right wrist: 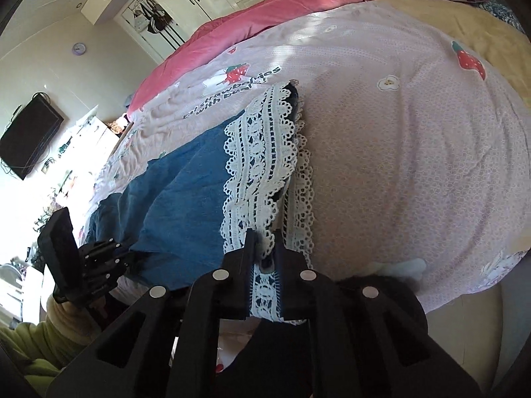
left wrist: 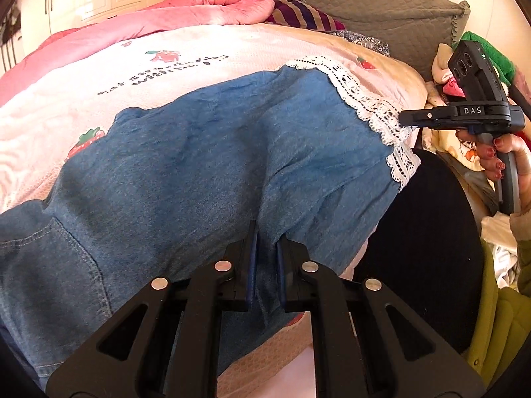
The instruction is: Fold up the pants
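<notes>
Black claw [left wrist: 265,252], silver screws, red-painted nails

- The pants [left wrist: 199,172] lay spread on the bed [left wrist: 232,49].
- Their lace hem [right wrist: 262,165] lay toward the pillow [left wrist: 348,3] end.
- A quilt [left wrist: 166,16] lay bunched along the bed's far side, behind the pants.

The pants [left wrist: 199,165] run out past the left and lower edges of the left wrist view, so the waistband end cannot be seen. Below the lace hem [right wrist: 262,165], the right gripper [right wrist: 265,248] body covers the cloth. Left of the pants, the left gripper [right wrist: 129,258] shows too small to read its jaws.
</notes>
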`<control>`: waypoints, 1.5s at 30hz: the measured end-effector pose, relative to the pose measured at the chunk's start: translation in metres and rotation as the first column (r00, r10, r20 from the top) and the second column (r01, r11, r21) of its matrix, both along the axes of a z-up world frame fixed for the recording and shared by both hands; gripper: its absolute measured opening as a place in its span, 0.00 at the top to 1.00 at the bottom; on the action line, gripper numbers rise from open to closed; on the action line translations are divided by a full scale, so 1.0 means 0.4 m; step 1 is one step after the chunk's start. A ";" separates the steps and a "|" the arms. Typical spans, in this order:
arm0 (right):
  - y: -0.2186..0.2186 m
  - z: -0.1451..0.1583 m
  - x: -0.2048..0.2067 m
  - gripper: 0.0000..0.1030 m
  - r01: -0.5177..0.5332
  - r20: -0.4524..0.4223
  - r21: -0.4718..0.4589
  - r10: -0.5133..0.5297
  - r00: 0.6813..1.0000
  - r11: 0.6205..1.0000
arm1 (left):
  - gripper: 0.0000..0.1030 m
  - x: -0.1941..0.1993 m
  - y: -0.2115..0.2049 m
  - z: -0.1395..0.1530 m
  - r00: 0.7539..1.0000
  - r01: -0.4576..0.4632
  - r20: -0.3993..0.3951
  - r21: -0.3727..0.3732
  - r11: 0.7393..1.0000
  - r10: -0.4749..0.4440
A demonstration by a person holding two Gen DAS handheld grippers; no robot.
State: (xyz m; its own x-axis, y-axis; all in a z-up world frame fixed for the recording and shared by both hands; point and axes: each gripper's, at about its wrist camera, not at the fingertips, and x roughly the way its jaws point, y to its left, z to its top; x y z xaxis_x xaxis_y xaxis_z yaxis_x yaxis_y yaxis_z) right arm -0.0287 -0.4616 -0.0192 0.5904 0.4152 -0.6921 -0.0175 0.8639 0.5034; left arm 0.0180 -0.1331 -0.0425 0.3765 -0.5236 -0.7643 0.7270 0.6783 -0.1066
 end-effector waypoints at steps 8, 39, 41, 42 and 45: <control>-0.004 0.000 -0.058 0.91 -0.042 -0.023 -0.012 0.041 0.999 0.999 | 0.99 -0.039 0.031 0.022 0.996 0.086 0.025 0.045 0.995 -0.087; 0.226 0.083 -0.029 0.53 -0.224 0.096 -0.127 0.236 0.967 0.966 | 0.50 -0.095 0.230 0.085 0.991 -0.125 0.032 -0.064 0.990 0.127; 0.295 0.073 -0.013 0.51 -0.299 0.084 -0.171 0.316 0.945 0.939 | 0.43 -0.086 0.298 0.105 0.974 -0.218 0.036 -0.078 0.973 0.222; 0.320 0.068 -0.007 0.49 -0.323 0.078 -0.185 0.341 0.937 0.928 | 0.39 -0.081 0.346 0.114 0.957 -0.284 0.039 -0.078 0.956 0.288; 0.384 0.046 0.010 0.44 -0.386 0.045 -0.216 0.404 0.914 0.897 | 0.25 -0.064 0.465 0.120 0.893 -0.446 0.020 -0.082 0.891 0.449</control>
